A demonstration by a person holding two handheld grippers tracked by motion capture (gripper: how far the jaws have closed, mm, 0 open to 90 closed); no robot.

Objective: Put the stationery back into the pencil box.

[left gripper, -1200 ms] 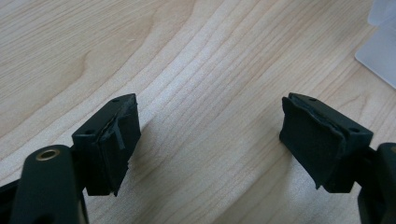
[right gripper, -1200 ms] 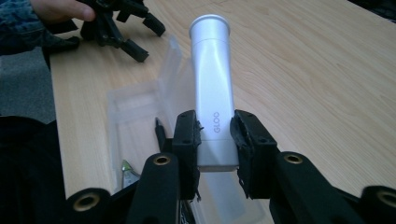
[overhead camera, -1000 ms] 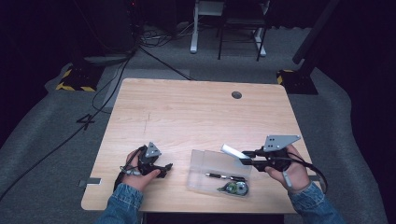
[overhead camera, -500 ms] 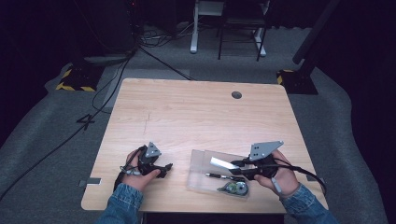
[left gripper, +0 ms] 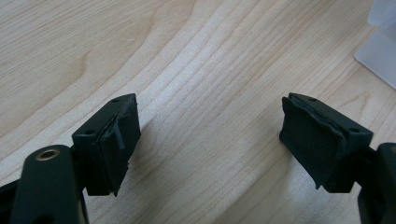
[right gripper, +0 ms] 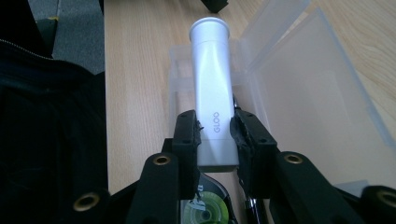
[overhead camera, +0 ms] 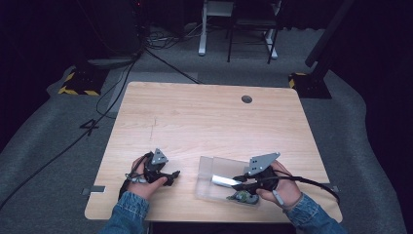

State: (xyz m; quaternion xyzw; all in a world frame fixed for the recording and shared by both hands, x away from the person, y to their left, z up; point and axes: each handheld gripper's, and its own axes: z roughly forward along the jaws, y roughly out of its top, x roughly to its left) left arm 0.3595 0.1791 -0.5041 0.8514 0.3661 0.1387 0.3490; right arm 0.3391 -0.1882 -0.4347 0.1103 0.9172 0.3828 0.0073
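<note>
My right gripper [right gripper: 215, 128] is shut on a white glue stick [right gripper: 212, 93] marked GLOO, held by its lower end. In the high view the glue stick [overhead camera: 223, 181] hangs low over an open clear plastic case [overhead camera: 210, 168] near the table's front edge, with the right gripper [overhead camera: 239, 181] just right of it. A green-and-white tape dispenser [right gripper: 205, 212] lies in the case under the jaws. My left gripper [overhead camera: 170, 176] rests on the table left of the case, open. In its own view the left gripper [left gripper: 210, 126] has only bare wood between its pads.
The case's lid [right gripper: 308, 93] lies folded open flat beside its tray. A corner of the case [left gripper: 380, 51] is in the left gripper view's top right. The wooden table [overhead camera: 204, 122] has a round cable hole [overhead camera: 247, 99] at the back. Chairs and cables stand on the floor beyond.
My right hand has carried the glue stick left and down, from beside the case to low over it. The left hand has stayed put.
</note>
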